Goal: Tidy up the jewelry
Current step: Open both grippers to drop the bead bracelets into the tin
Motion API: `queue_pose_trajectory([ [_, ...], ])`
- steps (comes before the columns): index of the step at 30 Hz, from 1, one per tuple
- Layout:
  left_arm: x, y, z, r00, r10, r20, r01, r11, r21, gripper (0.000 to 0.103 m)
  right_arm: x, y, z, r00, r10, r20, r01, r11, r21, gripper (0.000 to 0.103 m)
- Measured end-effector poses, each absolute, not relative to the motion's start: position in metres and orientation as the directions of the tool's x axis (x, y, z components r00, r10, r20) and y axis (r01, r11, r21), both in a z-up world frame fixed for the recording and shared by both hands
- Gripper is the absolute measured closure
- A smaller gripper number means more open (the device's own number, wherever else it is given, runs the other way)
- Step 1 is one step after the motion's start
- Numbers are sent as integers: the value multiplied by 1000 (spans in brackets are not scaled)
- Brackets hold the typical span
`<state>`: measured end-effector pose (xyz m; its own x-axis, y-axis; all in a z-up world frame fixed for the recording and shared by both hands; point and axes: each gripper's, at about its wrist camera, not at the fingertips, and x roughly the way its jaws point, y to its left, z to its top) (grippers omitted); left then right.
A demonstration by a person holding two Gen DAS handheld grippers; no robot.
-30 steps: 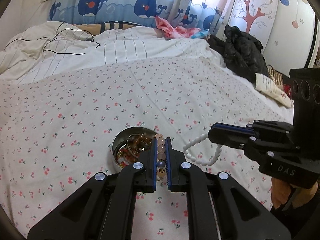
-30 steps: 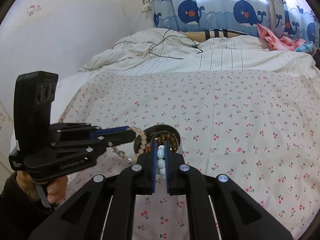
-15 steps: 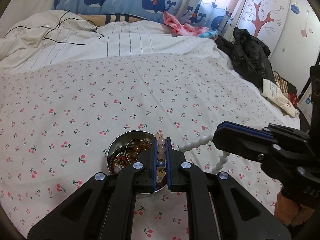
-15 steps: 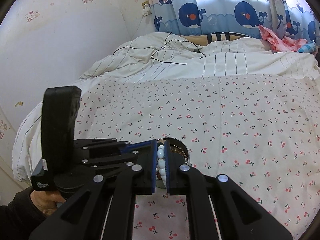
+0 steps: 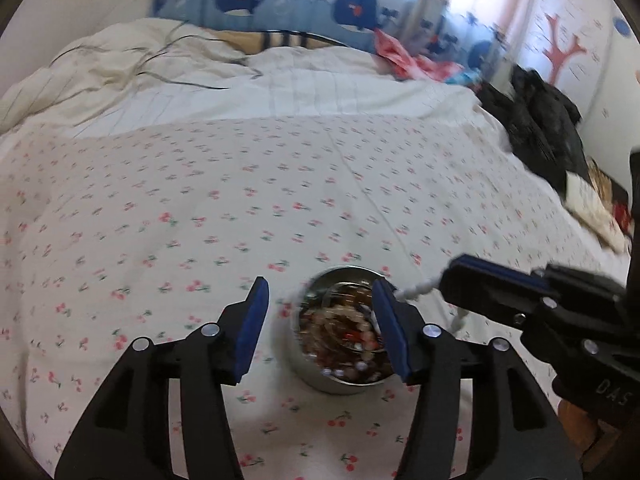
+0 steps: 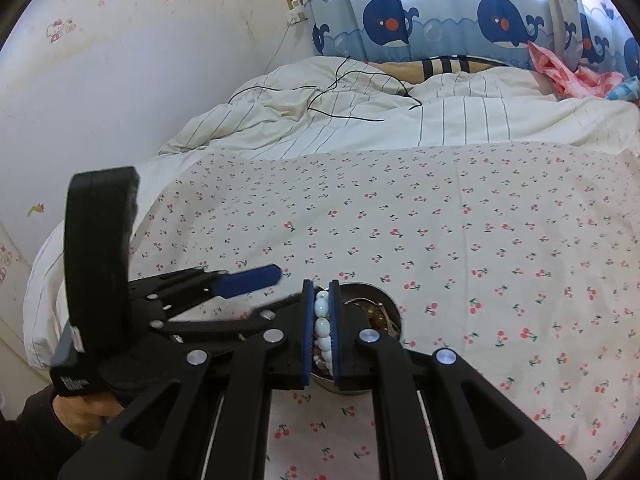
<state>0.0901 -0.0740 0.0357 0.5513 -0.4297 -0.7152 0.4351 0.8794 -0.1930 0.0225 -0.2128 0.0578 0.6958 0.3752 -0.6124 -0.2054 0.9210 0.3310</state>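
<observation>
A round metal bowl [image 5: 310, 376] full of mixed jewelry sits on the cherry-print bedsheet. My left gripper [image 5: 320, 306] is open and empty just above the bowl, its jaws wide apart. A pink bead bracelet [image 5: 340, 322] lies in the bowl, blurred. My right gripper [image 6: 321, 328] is shut on a white bead bracelet [image 6: 322, 328] and holds it over the bowl's [image 6: 394, 308] left rim. In the left wrist view the right gripper [image 5: 452, 280] comes in from the right with white beads [image 5: 416, 290] hanging from it.
The bedsheet [image 6: 440, 220] spreads wide around the bowl. A rumpled striped duvet [image 6: 360, 120] with a black cable lies at the back. Dark clothes [image 5: 540, 128] lie at the bed's right edge. A wall runs along the left.
My left gripper has opened and let the pink bead bracelet drop into the bowl. My right gripper has carried the white bracelet over the bowl's rim.
</observation>
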Motion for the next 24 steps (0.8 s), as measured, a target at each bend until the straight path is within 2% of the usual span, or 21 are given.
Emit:
queue_pose_trajectory([
  [5, 100, -49, 38, 573, -409, -710, 356, 905, -234, 46, 40, -223, 36, 656, 454, -603, -173, 868, 465, 95],
  [8, 101, -49, 34, 574, -383, -724, 350, 914, -206, 43, 54, -227, 12, 607, 416, -677, -96, 884, 458, 94],
  [10, 98, -51, 30, 572, -364, -735, 352, 918, -180, 41, 54, -229, 6, 612, 347, -711, -51, 914, 402, 76],
  [11, 96, -52, 28, 572, -354, -740, 353, 921, -167, 39, 52, -231, 9, 629, 320, -709, -39, 923, 382, 64],
  [14, 87, -59, 24, 583, -325, -745, 364, 924, -118, 34, 41, -234, 24, 674, 251, -695, -36, 951, 308, 61],
  [17, 74, -59, 23, 595, -307, -743, 367, 926, -89, 29, 28, -236, 29, 696, 154, -701, -15, 980, 201, 48],
  [21, 59, -62, 21, 614, -282, -737, 368, 928, -49, 24, 8, -238, 19, 687, 57, -724, 6, 996, 85, 38],
  [24, 48, -64, 20, 625, -263, -735, 383, 924, -4, 22, -5, -239, 7, 658, 23, -753, 3, 999, 33, 36],
])
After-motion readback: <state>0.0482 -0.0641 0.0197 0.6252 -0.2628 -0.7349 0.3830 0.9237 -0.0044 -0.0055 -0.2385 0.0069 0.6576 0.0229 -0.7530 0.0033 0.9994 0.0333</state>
